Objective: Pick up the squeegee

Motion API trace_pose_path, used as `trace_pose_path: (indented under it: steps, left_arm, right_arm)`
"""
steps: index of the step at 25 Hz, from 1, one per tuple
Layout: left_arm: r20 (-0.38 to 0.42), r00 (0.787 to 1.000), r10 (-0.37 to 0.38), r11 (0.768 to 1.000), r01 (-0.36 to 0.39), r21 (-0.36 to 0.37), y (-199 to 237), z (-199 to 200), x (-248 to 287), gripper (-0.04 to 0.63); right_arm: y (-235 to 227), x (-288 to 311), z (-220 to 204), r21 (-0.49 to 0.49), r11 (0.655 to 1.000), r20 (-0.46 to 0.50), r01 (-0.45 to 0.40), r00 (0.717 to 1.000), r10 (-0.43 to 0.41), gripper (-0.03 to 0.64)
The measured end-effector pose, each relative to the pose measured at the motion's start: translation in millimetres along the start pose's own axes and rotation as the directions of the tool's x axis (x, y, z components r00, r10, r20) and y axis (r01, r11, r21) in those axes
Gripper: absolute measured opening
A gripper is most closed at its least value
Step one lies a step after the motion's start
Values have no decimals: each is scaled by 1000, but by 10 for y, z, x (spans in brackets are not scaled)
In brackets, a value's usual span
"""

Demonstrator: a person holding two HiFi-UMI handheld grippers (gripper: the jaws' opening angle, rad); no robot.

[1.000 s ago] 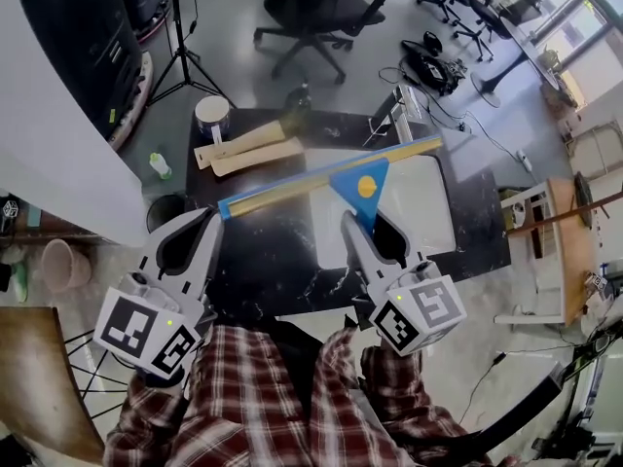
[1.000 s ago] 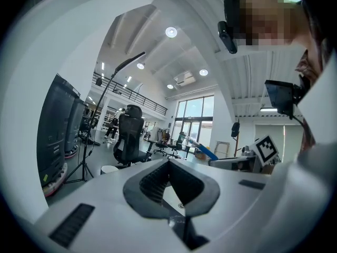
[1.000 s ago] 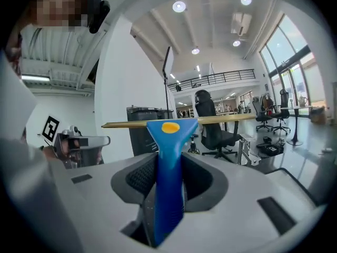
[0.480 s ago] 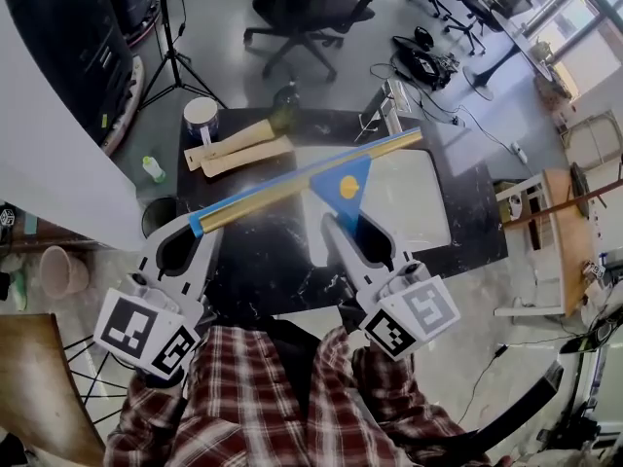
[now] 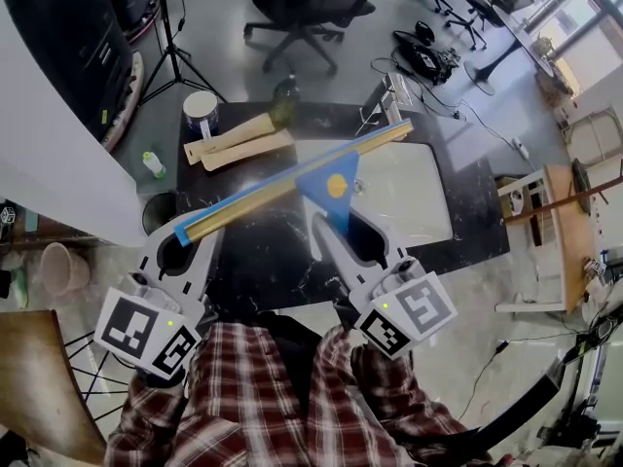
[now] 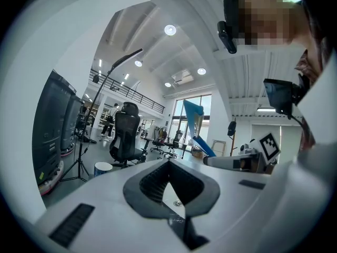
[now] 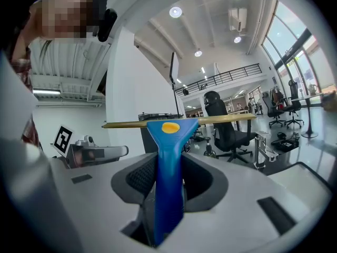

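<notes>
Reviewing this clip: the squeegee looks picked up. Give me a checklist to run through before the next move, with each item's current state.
1. Right gripper jaws clamp the squeegee by its blue handle: ok.
2. Handle centred between the pads, not at an edge: ok.
3. Squeegee lifted off the black table: ok, the right gripper view shows it held in the air.
4. Brass blade about level: ok.
5. Left gripper empty, jaws together: ok.
6. Gap between the blade's left end and the left gripper: cannot tell, they overlap in the head view.
</notes>
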State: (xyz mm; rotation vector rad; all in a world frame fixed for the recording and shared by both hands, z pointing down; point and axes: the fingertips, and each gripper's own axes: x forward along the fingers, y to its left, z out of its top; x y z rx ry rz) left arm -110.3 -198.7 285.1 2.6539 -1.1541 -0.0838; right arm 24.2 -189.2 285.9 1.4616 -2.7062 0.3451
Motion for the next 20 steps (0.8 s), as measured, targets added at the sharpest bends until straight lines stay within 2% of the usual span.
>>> trace_pose_path:
  steps: [20]
  left_arm:
    - [2, 1000, -7, 1000, 7, -8, -30, 11, -33, 9]
  right_arm:
    - [59, -14, 6, 0, 1000, -1, -8, 1000, 8, 141]
